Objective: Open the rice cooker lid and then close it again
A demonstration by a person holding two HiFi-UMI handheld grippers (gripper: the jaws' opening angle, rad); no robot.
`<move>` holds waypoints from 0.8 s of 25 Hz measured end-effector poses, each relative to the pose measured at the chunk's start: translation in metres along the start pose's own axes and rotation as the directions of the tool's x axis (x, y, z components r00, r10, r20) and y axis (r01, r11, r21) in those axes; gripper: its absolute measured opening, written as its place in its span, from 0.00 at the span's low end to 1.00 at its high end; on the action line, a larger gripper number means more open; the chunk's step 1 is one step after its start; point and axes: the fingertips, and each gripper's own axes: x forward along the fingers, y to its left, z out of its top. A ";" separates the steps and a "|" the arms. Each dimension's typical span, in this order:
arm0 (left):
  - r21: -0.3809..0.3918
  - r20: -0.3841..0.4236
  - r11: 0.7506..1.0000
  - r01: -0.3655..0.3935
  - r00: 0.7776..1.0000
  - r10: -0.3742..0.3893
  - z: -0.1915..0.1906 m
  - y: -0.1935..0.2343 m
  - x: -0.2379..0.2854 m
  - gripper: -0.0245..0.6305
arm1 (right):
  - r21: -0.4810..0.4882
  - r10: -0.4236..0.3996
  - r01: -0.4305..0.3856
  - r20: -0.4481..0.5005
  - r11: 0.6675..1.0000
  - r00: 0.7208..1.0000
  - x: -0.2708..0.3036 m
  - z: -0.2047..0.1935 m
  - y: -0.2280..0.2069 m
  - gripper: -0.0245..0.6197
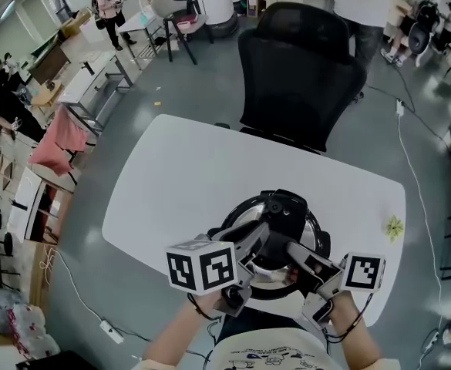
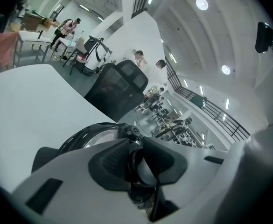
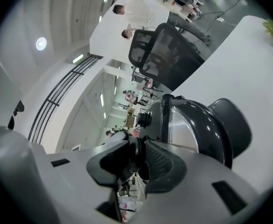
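2 forearms reach forward, each hand holding a gripper. the left gripper and right gripper angle inward, tips nearly meeting, each with its jaws pressed on a dark handle.

blk rice cooker, wht table, blk chair

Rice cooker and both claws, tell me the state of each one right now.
Rice cooker: upright on the table, looks closed.
Left claw: shut on the cooker's black handle.
Right claw: shut on the same handle.
Office chair: empty, at the table's far side.
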 end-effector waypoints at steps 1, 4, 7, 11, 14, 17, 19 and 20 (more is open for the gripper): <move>-0.002 0.007 1.000 -0.004 1.000 0.004 0.000 0.000 -0.003 0.20 | -0.006 0.001 -0.001 -0.015 1.000 1.000 0.001 0.000 0.001 0.23; 0.005 0.026 1.000 -0.020 0.999 0.020 -0.002 0.001 -0.006 0.19 | -0.014 0.011 -0.012 -0.055 1.000 0.998 0.003 0.001 0.002 0.23; 0.023 0.044 0.999 -0.048 0.998 0.046 -0.003 0.001 -0.006 0.19 | -0.010 0.019 -0.020 -0.085 1.000 0.996 0.004 0.003 0.000 0.23; 0.014 0.065 0.998 -0.062 0.996 0.061 -0.003 0.002 -0.006 0.19 | -0.032 0.027 -0.031 -0.134 0.999 0.991 0.006 0.008 -0.001 0.23; 0.025 0.078 0.996 -0.081 0.994 0.078 -0.004 0.002 -0.008 0.19 | -0.047 0.022 -0.030 -0.167 0.998 0.986 0.009 0.009 -0.001 0.23; 0.009 0.090 0.996 -0.087 0.992 0.086 -0.005 0.003 -0.013 0.18 | -0.076 0.007 -0.023 -0.206 0.997 0.979 0.012 0.012 -0.001 0.23; 0.007 0.102 0.995 -0.098 0.990 0.097 -0.006 0.003 -0.015 0.18 | -0.082 0.005 -0.026 -0.242 0.996 0.970 0.014 0.012 -0.001 0.23; 0.014 0.107 0.994 -0.108 0.989 0.106 -0.006 0.003 -0.015 0.18 | -0.078 0.009 -0.030 -0.258 0.997 0.966 0.014 0.011 -0.001 0.23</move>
